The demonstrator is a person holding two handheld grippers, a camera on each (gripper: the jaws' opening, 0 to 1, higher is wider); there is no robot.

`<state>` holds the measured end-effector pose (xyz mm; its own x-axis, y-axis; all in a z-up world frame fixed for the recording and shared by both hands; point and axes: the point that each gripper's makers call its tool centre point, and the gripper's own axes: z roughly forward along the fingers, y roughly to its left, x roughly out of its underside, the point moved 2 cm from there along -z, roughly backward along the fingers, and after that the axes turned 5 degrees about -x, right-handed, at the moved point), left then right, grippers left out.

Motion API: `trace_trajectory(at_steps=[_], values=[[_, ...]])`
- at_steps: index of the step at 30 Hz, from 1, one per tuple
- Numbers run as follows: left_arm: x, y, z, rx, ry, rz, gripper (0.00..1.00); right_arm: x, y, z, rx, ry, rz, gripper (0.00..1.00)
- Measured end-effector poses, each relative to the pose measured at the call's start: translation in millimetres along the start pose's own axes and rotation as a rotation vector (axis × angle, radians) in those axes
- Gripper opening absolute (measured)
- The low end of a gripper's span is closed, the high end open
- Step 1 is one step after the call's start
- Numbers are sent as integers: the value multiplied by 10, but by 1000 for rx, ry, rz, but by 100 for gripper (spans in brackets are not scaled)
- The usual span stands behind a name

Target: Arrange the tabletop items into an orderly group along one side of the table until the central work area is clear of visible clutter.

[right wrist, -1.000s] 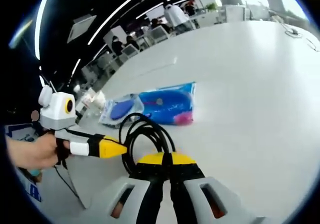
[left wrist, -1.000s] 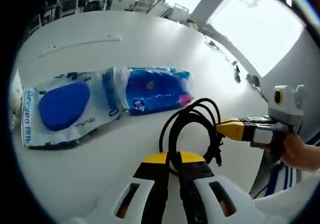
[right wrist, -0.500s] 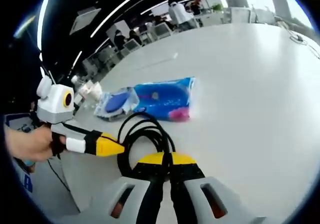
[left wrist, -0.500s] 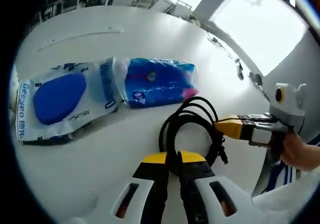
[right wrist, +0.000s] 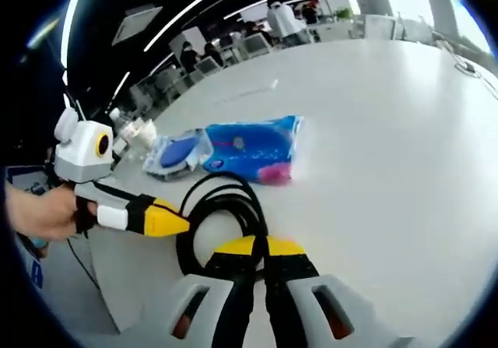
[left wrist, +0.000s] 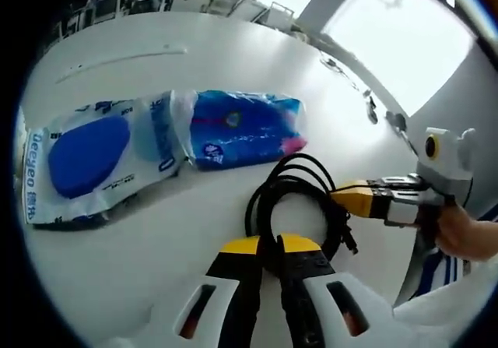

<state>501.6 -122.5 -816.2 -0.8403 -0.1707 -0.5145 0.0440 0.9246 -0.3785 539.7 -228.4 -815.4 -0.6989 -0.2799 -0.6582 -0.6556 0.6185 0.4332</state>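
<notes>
Blue letters "deeyeo" readable down the left edge of the clear packet with the blue oval on the table, in the left gripper view. Small print beside that word and on the blue packet too blurry to read.

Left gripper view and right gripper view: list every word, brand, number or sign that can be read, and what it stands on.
"deeyeo": blue letters along the end of the clear wipes pack, read in the left gripper view.
Other print on that pack: too small to read.
Print on the blue tissue pack: blurred, unreadable.
Right gripper view: both packs' print too small to read.
</notes>
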Motion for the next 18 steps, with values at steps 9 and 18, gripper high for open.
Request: trace_trajectory(at_steps=[9,18], values=[[4,4,1,19,-11,-12,3,-1,-5,3,6,5,-23,0],[5,-14,-1,36,-8,10,4,-9,-5,6,12,-2,-47,1]])
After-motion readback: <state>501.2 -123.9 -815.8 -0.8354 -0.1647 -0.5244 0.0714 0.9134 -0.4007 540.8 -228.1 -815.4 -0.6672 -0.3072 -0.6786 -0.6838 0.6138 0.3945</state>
